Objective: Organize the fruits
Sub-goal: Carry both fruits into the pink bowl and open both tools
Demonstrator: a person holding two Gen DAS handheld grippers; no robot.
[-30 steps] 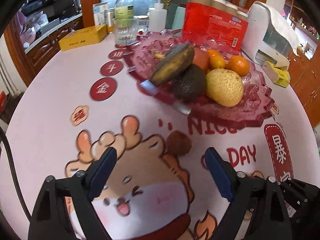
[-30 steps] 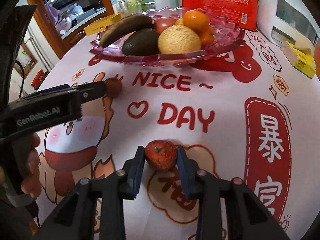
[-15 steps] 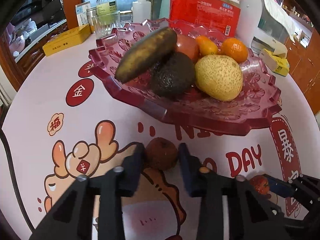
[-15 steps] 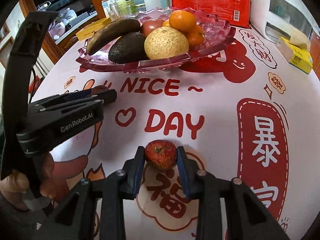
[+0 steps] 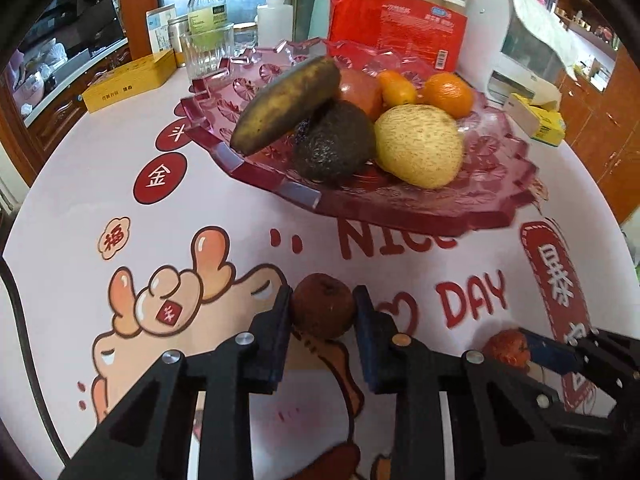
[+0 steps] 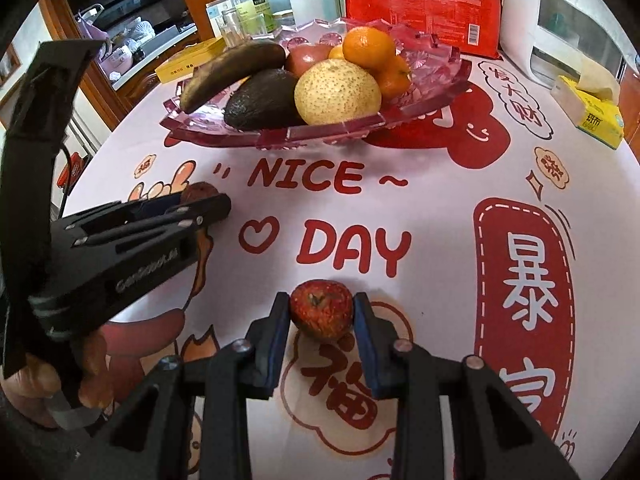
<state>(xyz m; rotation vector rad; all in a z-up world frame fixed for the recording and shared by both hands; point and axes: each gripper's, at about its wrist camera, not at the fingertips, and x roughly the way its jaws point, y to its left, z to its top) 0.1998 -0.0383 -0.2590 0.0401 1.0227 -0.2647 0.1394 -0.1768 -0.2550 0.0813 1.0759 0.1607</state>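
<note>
A small brown wrinkled fruit sits on the printed tablecloth with my left gripper shut on it, both blue pads pressing its sides. A small red fruit is clamped the same way in my right gripper, low over the cloth. Beyond both stands a red glass fruit plate carrying a dark banana, an avocado, a pale round pear and oranges. In the right wrist view the left gripper shows at the left, with the brown fruit at its tips.
Behind the plate stand a red pack of paper cups, a glass, a bottle and a yellow tin. A white appliance and a tissue pack are at the right. A hand holds the left gripper.
My left gripper came forward around the brown fruit and closed on it. The right gripper stayed shut on the red fruit without moving.
</note>
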